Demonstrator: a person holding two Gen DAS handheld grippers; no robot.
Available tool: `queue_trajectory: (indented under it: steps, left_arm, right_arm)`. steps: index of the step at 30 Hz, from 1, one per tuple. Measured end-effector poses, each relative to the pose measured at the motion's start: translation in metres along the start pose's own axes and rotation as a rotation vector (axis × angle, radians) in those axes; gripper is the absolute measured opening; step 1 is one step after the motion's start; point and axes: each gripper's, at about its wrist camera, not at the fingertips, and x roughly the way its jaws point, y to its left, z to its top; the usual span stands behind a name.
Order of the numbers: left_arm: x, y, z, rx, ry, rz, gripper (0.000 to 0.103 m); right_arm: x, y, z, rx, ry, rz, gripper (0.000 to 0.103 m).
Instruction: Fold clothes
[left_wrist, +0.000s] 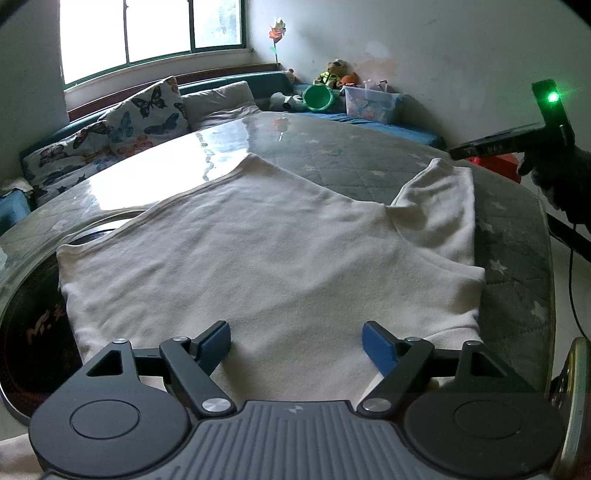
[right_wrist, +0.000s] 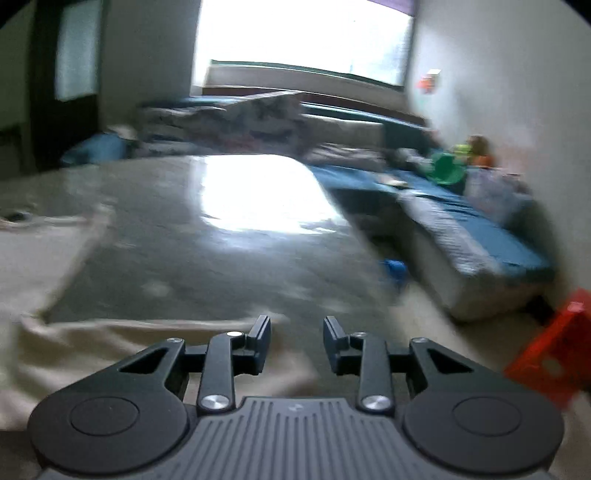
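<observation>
Daylight pours in from the window (left_wrist: 151, 29) at the far wall, blown out to plain white in both views; it throws a hard glare patch on the glossy table top (left_wrist: 155, 177) (bright enough to wipe out the surface pattern); the left wrist view is sharp, its corners dark and bent by the lens; the right wrist view is smeared with motion blur throughout; a green lamp (left_wrist: 553, 97) flares at the right edge.

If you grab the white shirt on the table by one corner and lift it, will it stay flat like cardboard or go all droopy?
Probably droopy. The white soft fabric shirt already shows wrinkles and a sleeve folded over on itself, so it bends easily. It looks thin and likely light, and one corner would rise while the rest hangs. The table's glossy top reflects the window, so the shirt may also slide when pushed.
</observation>
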Motion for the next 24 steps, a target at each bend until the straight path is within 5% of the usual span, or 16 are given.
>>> queue_trajectory:
  steps: [6,18,24]
  left_arm:
    - [-0.008,0.003,-0.002,-0.045,-0.017,0.020,0.081]
    - [-0.035,0.024,-0.025,-0.134,-0.025,0.093,0.081]
    - [-0.044,0.027,-0.032,-0.151,-0.027,0.117,0.081]
  right_arm:
    - [0.014,0.052,-0.003,-0.059,0.025,0.203,0.044]
    - [0.013,0.079,-0.005,-0.120,-0.010,0.236,0.076]
    - [0.021,0.089,-0.014,-0.130,0.003,0.248,0.078]
